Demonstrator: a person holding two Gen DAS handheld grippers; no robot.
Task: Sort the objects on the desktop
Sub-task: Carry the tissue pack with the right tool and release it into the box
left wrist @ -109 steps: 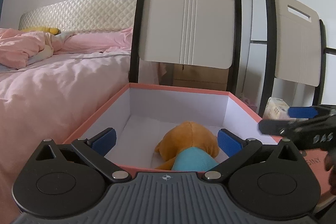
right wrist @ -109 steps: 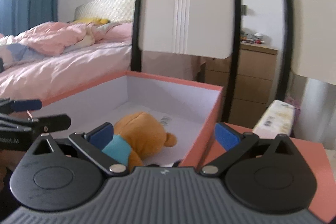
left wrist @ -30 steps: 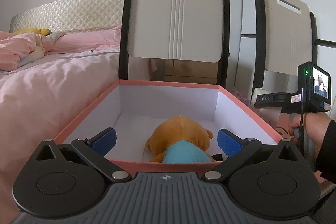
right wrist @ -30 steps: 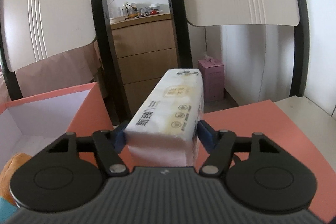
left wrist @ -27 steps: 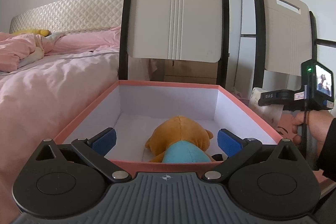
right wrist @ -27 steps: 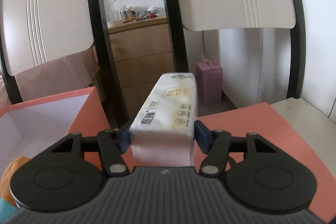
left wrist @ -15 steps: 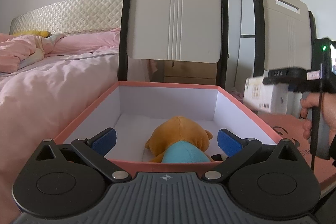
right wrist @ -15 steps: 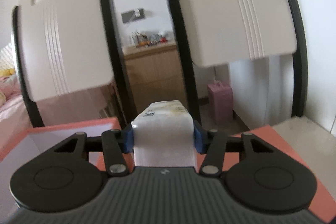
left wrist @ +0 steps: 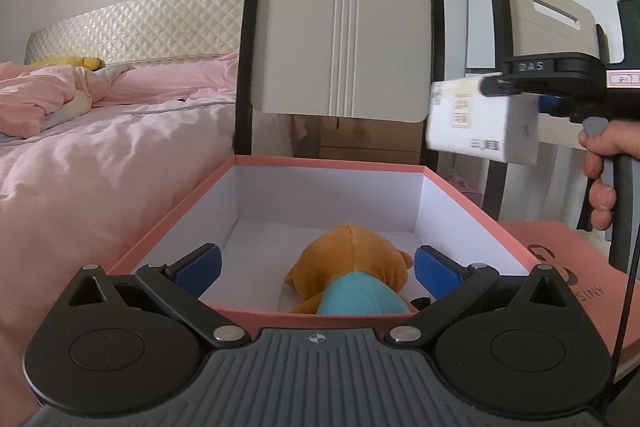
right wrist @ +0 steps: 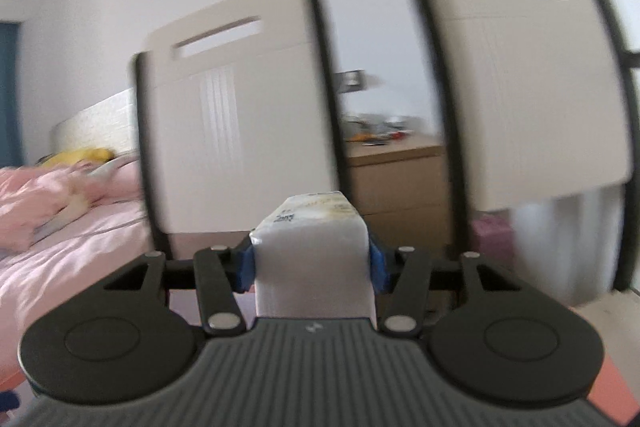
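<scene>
A pack of tissues (left wrist: 482, 119) rides in the air above the right rim of the pink box (left wrist: 480, 211), clamped at its near end in the right tongs (right wrist: 312, 263). A second ago the same pack lay low beside the box, on the pink lid (left wrist: 568, 267) that covers the surface there; half a second ago it had cleared the lid, and now it has swung in toward the open box. The right wrist view is streaked with motion blur. The left tongs (left wrist: 316, 267) have stayed put throughout, spread wide and empty at the near wall of the box, with the stuffed bear (left wrist: 352, 275) lying inside between their blue pads. The lift appears finished and the carry under way; what seems left is to bring the pack over the free floor behind the bear, lower it and let go.
</scene>
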